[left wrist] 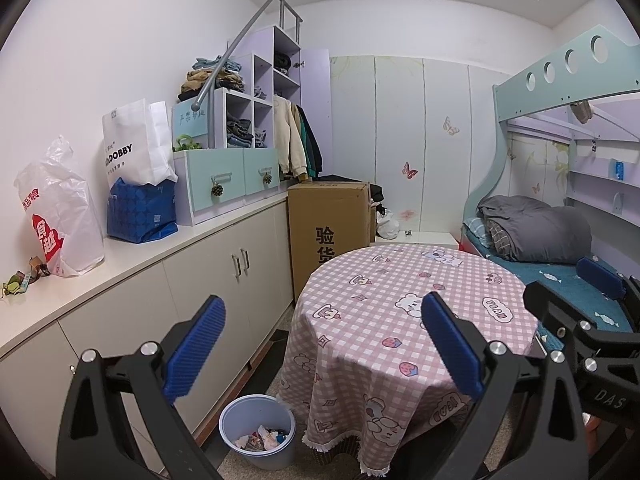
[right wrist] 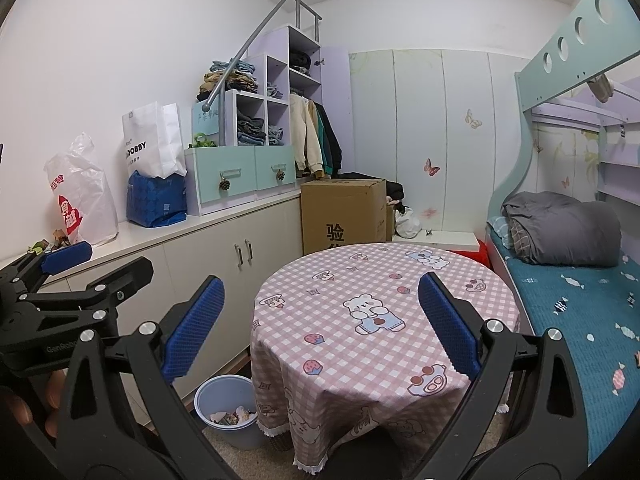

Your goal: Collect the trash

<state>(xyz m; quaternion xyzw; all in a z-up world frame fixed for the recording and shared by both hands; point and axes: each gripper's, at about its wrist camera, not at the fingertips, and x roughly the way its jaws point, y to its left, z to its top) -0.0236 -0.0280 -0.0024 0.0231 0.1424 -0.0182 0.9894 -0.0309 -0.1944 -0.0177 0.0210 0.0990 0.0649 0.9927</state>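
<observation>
A pale blue trash bin [left wrist: 258, 432] holding crumpled wrappers stands on the floor between the cabinets and the round table; it also shows in the right wrist view [right wrist: 224, 408]. A few crumpled wrappers [left wrist: 20, 278] lie on the white counter at the far left, also seen in the right wrist view [right wrist: 50, 242]. My left gripper [left wrist: 320, 344] is open and empty, held above the table's near left side. My right gripper [right wrist: 320, 320] is open and empty over the table. Each gripper shows in the other's view: the right one [left wrist: 576, 284], the left one [right wrist: 100, 264].
A round table with a pink checked cloth [left wrist: 400, 312] fills the middle. White counter cabinets [left wrist: 224, 264] run along the left, bearing plastic and paper bags [left wrist: 60, 208] and drawer units. A cardboard box [left wrist: 332, 228] stands behind the table. A bunk bed [right wrist: 580, 280] is on the right.
</observation>
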